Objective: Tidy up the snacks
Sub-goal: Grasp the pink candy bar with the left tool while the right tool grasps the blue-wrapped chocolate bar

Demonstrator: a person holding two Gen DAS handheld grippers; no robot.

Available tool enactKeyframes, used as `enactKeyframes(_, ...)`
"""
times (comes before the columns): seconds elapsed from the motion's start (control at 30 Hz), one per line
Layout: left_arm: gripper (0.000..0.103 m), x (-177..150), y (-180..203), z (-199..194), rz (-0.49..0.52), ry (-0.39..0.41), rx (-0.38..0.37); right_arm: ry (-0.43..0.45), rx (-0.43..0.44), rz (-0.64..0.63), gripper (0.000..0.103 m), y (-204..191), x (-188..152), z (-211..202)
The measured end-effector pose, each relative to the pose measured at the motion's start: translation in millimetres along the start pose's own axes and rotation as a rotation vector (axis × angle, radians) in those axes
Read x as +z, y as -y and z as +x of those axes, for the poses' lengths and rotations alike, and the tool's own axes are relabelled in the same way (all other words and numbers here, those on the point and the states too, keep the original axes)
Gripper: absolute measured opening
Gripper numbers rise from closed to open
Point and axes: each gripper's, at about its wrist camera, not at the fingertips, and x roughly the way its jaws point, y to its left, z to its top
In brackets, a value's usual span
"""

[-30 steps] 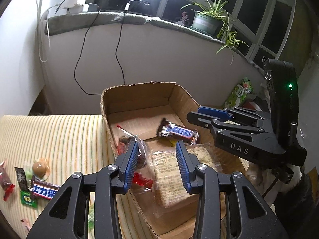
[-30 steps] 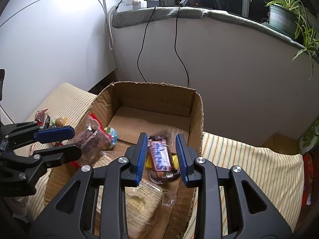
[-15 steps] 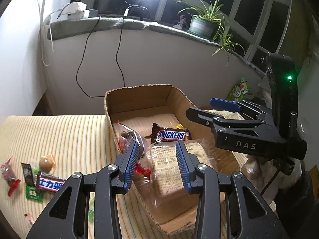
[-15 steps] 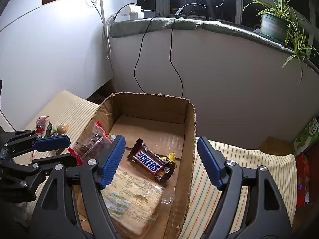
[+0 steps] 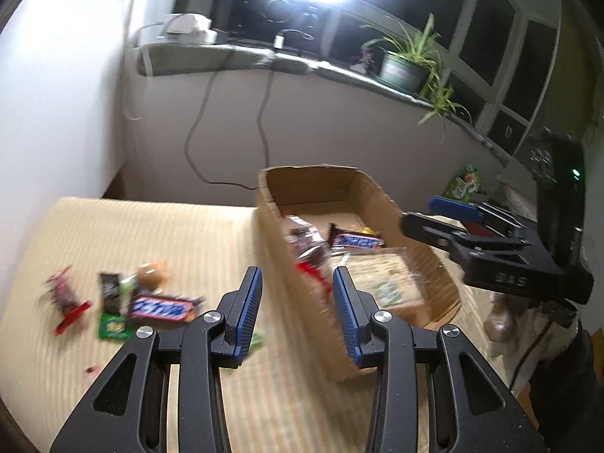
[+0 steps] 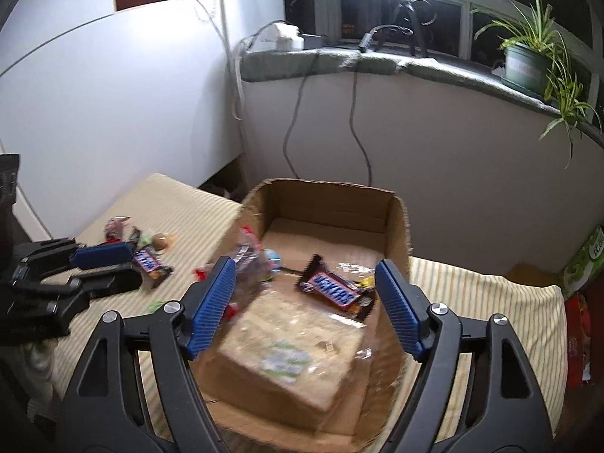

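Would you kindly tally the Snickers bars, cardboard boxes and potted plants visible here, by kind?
Snickers bars: 2
Cardboard box: 1
Potted plant: 1
Total: 4

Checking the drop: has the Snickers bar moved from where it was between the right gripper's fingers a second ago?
Yes. The Snickers bar now lies flat in the cardboard box, partly on the bread pack, clear of the open right gripper.

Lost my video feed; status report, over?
Both grippers, left and right, open, empty. Snickers bar in box; loose snacks remain outside. Nothing blocking.
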Motion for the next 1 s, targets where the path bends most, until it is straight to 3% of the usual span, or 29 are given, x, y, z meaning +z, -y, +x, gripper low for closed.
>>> enactKeyframes(0.57,0.037,-63.2,-107.7,-66.4,-0.197,0.017,0.148,-0.025,0.235,-0.152,0.079,-127.5,-28.8,-9.8)
enactKeyframes(0.8,0.037,-87.2,-120.6,-64.5,-0.226,-0.021,0.144,-0.085,0.257,-0.216,0.079,-166.2,-30.8,16.3)
enactKeyframes(1.0,0.037,-97.0,-126.0,-50.3,-0.245,-0.059,0.131,-0.183,0.226,-0.319,0.079,-183.3,-11.5,46.8)
